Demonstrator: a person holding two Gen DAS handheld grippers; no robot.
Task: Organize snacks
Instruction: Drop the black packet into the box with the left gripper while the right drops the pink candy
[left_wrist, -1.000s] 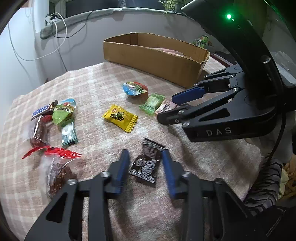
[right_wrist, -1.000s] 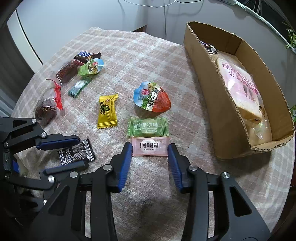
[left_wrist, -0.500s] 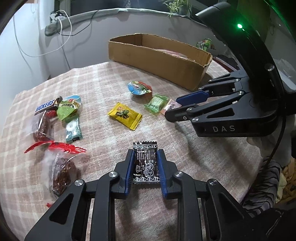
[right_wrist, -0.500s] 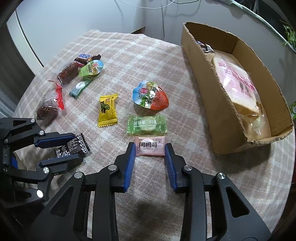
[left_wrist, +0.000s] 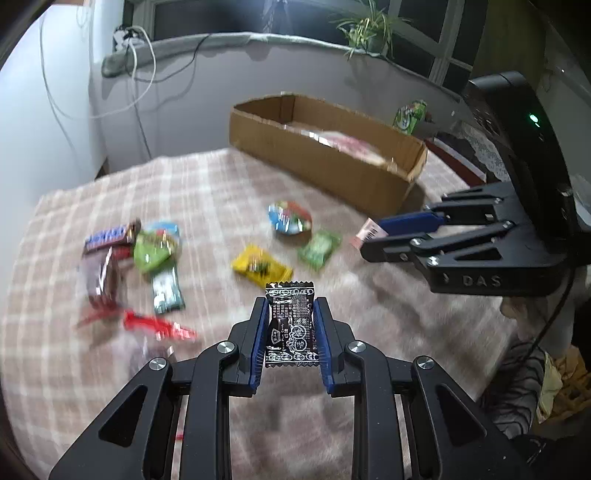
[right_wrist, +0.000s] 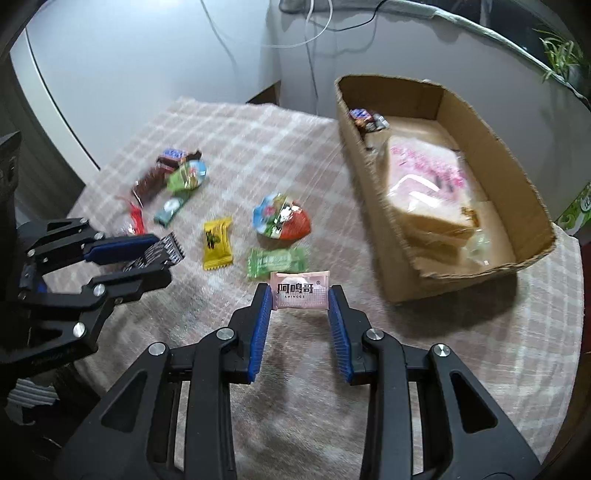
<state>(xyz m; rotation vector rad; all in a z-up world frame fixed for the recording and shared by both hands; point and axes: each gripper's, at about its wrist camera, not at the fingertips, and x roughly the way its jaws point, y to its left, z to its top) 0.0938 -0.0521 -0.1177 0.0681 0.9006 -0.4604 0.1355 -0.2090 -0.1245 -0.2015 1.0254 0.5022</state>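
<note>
The left hand-held gripper (left_wrist: 291, 332) is clenched on a black candy packet (left_wrist: 291, 325) with white print, its blue pads pressing the wrapper's two side edges, and the packet is held clear above the bench (left_wrist: 221, 192), which is covered in a pink checked cloth. The right hand-held gripper (right_wrist: 298, 317) grasps a pink candy packet (right_wrist: 300, 291) by its short ends, likewise lifted off the cloth; its jaws have just been closing, with the pink packet between them. In the right wrist view the left hand-held gripper shows at the left edge with the black wrapper sticking out between its fingers. Just beyond the pink packet lie a green candy packet (right_wrist: 277, 261) and, farther on, a heart-shaped jelly cup (right_wrist: 282, 220) with a colourful lid. To their left lies a yellow candy packet (right_wrist: 218, 243). At the far left of the cloth sits a loose cluster: a Snickers bar (left_wrist: 110, 236), a green-lidded jelly cup (left_wrist: 157, 247), a teal wrapper (left_wrist: 168, 290), a dark red packet (left_wrist: 99, 280) and a clear bag with a red top (left_wrist: 155, 325), blurred in both views. A cardboard box (right_wrist: 373, 206) stands at the far right of the bench, holding a bagged loaf of bread (right_wrist: 428, 184) and small wrapped snacks (right_wrist: 367, 120) in its far corner.
</note>
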